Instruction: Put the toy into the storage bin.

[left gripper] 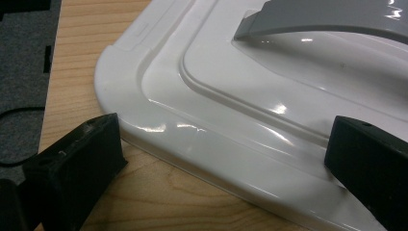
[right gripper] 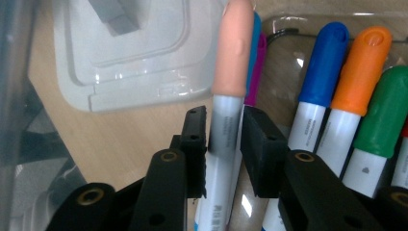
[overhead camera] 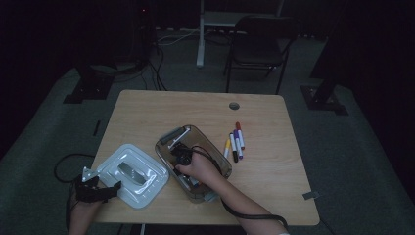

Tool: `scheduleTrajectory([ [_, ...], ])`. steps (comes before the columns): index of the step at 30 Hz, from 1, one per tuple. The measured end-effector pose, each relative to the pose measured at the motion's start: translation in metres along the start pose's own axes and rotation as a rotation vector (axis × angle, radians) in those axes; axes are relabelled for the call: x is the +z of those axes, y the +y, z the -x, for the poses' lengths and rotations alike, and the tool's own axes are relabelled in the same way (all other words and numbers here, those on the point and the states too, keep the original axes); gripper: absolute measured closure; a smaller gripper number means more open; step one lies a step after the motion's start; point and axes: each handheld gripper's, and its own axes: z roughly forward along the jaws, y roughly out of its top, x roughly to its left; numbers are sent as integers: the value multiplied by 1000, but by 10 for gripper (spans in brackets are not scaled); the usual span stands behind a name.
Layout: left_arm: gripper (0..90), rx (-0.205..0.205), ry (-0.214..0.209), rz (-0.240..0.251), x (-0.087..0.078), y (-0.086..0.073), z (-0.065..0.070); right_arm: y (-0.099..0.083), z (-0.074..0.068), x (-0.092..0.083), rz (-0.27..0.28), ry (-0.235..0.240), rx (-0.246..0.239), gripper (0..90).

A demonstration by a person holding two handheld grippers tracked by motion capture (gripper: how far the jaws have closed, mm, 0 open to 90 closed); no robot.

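Working from a wooden worktop (overhead camera: pixel 147 112), I kept my left tongs (left gripper: pixel 226 159) wide at the white lid (left gripper: pixel 269 86) edge, holding nothing. My right tongs (right gripper: pixel 224 144), inside the clear bin (overhead camera: pixel 215 147), gripped a peach-capped marker (right gripper: pixel 232 53) to lift it toward the markers (overhead camera: pixel 235 142) outside.

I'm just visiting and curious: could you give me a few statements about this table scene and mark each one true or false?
1. The right gripper has a peach-capped marker between its jaws. True.
2. The white lid sits closed on the clear box. False: it lies on the table beside the box.
3. Several markers lie on the table outside the box. True.
4. The left gripper is clamped on the lid's grey handle. False: its jaws stand wide apart at the lid's edge.
5. The box is empty. False: it holds blue, orange and green markers.
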Motion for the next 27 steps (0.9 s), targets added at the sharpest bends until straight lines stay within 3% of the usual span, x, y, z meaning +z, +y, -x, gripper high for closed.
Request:
scheduleTrajectory([
  [9, 5, 0, -1, 0, 0, 0, 0, -4, 8, -17, 56, -6, 0, 640],
  [20, 5, 0, 0, 1, 0, 0, 0, -14, 21, -72, 217, 4, 0, 528],
  [27, 4, 0, 0, 1, 0, 0, 0, -24, 34, -104, 322, -14, 19, 510],
])
